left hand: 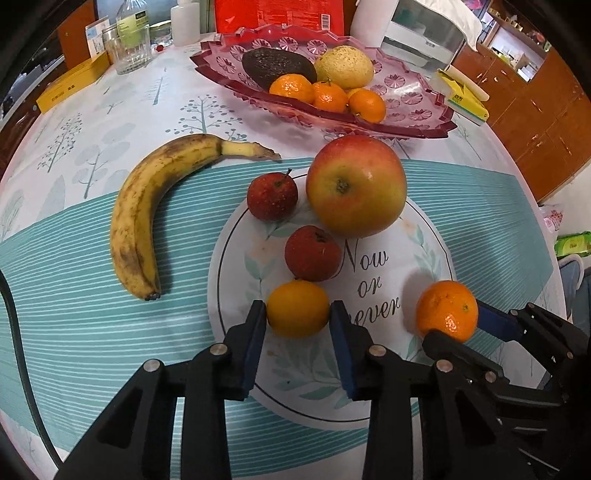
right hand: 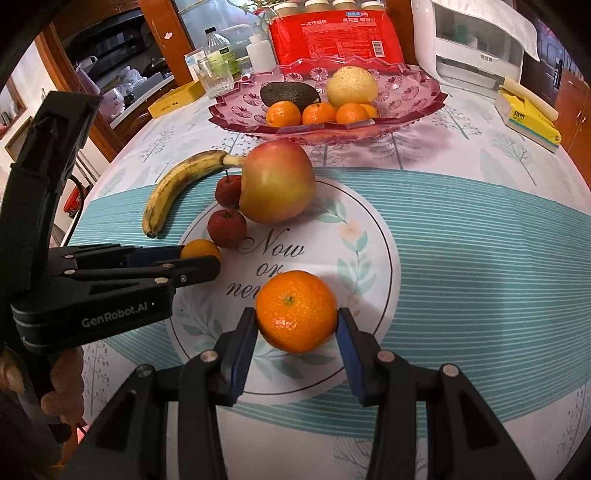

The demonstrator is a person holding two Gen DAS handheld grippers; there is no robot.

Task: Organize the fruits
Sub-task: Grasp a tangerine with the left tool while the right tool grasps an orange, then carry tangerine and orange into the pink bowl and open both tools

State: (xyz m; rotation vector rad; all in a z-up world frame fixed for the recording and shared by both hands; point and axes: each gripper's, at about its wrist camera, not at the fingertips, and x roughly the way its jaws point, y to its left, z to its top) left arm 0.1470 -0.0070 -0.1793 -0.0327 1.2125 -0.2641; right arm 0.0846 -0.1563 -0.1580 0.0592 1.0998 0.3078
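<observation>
My left gripper (left hand: 297,314) is shut on a small yellow-orange citrus (left hand: 297,309) on the tablecloth; the gripper (right hand: 201,260) and citrus (right hand: 199,250) also show in the right wrist view. My right gripper (right hand: 297,319) is shut on a mandarin (right hand: 296,310), which also shows in the left wrist view (left hand: 447,310). Loose on the cloth lie a banana (left hand: 140,218), a large apple (left hand: 356,184) and two small red fruits (left hand: 272,195) (left hand: 313,253). The pink glass fruit bowl (left hand: 417,92) at the back holds an avocado (left hand: 277,64), a yellow pear-like fruit (left hand: 349,66) and mandarins (left hand: 328,96).
Behind the bowl stand a red package (right hand: 332,35), a glass (left hand: 131,51), bottles and a white appliance (right hand: 476,40). A yellow box (left hand: 70,86) lies at the far left, a tissue pack (right hand: 528,118) at the right. The round table's edge curves close on both sides.
</observation>
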